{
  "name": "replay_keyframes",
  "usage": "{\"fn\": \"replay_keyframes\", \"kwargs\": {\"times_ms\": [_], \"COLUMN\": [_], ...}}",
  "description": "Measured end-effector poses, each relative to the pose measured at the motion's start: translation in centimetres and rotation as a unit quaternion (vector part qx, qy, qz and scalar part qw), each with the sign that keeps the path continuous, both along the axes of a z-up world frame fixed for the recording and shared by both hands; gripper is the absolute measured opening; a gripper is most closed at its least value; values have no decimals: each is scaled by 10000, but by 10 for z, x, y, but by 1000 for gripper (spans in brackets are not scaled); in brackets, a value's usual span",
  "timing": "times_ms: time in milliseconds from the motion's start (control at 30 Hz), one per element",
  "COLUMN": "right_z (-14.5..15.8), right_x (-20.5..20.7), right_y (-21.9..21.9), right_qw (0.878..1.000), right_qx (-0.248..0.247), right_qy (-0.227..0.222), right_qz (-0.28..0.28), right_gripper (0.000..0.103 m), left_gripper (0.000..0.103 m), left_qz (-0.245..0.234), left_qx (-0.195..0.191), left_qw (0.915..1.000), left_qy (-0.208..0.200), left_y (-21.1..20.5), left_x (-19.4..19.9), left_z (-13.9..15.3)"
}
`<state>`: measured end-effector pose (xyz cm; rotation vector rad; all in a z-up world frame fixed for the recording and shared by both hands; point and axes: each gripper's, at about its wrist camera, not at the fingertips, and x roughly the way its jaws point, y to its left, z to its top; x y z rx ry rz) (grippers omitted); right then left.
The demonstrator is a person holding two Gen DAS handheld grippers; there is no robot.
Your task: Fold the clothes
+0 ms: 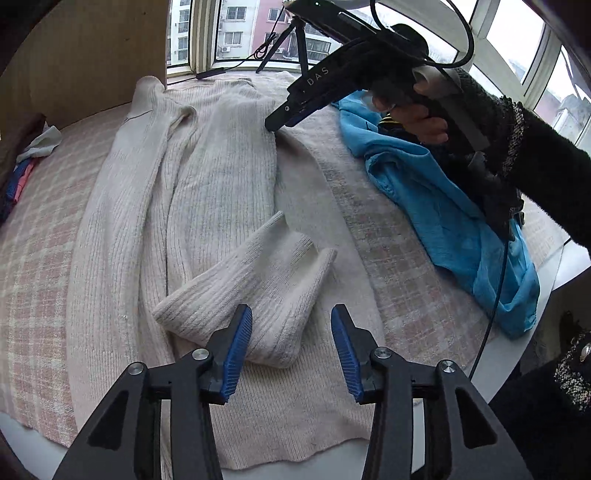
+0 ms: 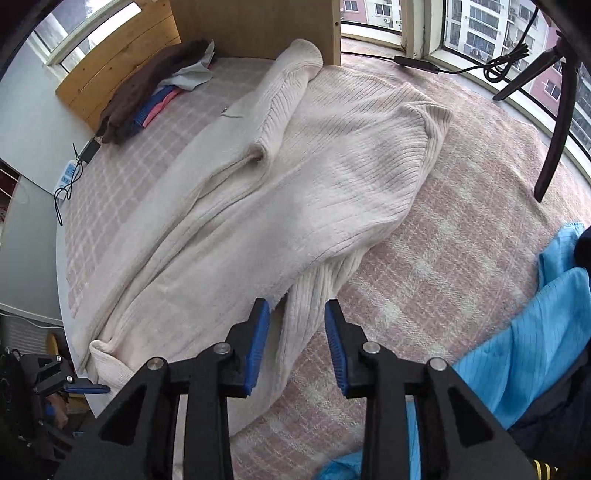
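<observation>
A cream ribbed sweater (image 1: 221, 166) lies spread along a pink checked blanket (image 1: 399, 258). One sleeve (image 1: 266, 269) is folded back across its lower part. My left gripper (image 1: 291, 317) hovers open just above that folded sleeve, with the knit showing between the blue pads (image 1: 240, 343) and nothing pinched. In the right wrist view the sweater (image 2: 314, 177) fills the middle, and its ribbed sleeve (image 2: 310, 295) runs toward my right gripper (image 2: 295, 310). That gripper is open over the sleeve. The left wrist view shows the right gripper (image 1: 275, 123) at the sweater's far edge, held by a hand in a dark sleeve.
A bright blue garment (image 1: 443, 206) lies crumpled on the right of the blanket, also seen as blue cloth (image 2: 535, 325). A pile of brown and coloured clothes (image 2: 147, 81) sits by a wooden board (image 2: 258, 26). A tripod (image 1: 299, 40) stands at the window, and a power strip (image 2: 66, 177) lies off the left edge.
</observation>
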<state>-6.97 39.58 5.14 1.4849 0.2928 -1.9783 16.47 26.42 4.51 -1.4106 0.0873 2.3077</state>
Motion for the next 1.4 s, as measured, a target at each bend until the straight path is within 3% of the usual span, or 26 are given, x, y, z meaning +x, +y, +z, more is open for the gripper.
{"fn": "replay_keyframes", "kwargs": {"times_ms": [100, 200, 233, 300, 400, 533, 700, 767, 900, 967, 1033, 1100, 1167, 1200, 1233, 1267, 1333, 1400], "right_z": [-6, -4, -2, 6, 15, 5, -5, -5, 1, 1, -4, -10, -9, -9, -9, -7, -2, -10], "right_x": [-11, -21, -23, -25, -13, 4, 5, 0, 6, 18, 26, 19, -5, -17, -30, -41, -52, -56], "right_y": [-13, -8, -1, 17, 28, 10, -19, -20, -10, -10, -15, -19, -11, -6, -1, 13, 52, 86], "right_qw": [9993, 9994, 9997, 9996, 9993, 9967, 9840, 9843, 9902, 9870, 9794, 9765, 9866, 9900, 9920, 9951, 9884, 9725], "right_qx": [257, 206, 120, -194, -239, 206, 786, 820, 344, 327, 651, 890, 739, 650, 559, 224, -490, -1007], "right_qy": [276, 270, 223, 127, 291, 617, 1465, 1406, 909, 975, 1383, 1602, 1376, 1245, 1112, 754, 332, -232], "right_qz": [28, 71, 32, -133, 32, 491, 638, 677, 1000, 1236, 1316, 1135, 469, 120, -229, -603, -1398, -2088], "right_gripper": [39, 39, 39, 39, 41, 44, 51, 51, 52, 57, 59, 59, 57, 50, 22, 12, 12, 12], "left_gripper": [39, 8, 6, 6, 6, 6, 6, 6, 5, 5, 5, 5, 5, 5, 5, 5, 5, 5], "left_qz": [7, 115, 276, 809, 1875, 2659, 2882, 2870, 2920, 2956, 2976, 2912, 2835, 2816, 2800, 2781, 2716, 2241], "left_qx": [-213, -412, -219, 351, 1099, 1399, 1725, 1816, 1946, 2044, 2180, 2128, 1958, 1892, 1852, 1821, 1891, 1849], "left_qw": [9998, 9990, 9993, 9961, 9760, 9529, 9400, 9382, 9332, 9295, 9250, 9267, 9313, 9331, 9347, 9362, 9392, 9564], "left_qy": [54, 143, 92, 24, 173, 408, 605, 671, 773, 823, 906, 1061, 1183, 1191, 1170, 1137, 915, 295], "left_y": [3, 0, -8, -34, -88, -137, -155, -155, -156, -158, -161, -159, -155, -153, -152, -150, -142, -122], "left_x": [-6, -13, -16, -20, -17, -11, -4, -3, -11, -16, -19, -18, -16, -14, -11, -8, 1, 9], "left_z": [-6, -5, 0, 16, 45, 66, 81, 87, 94, 98, 105, 115, 124, 125, 125, 123, 110, 85]}}
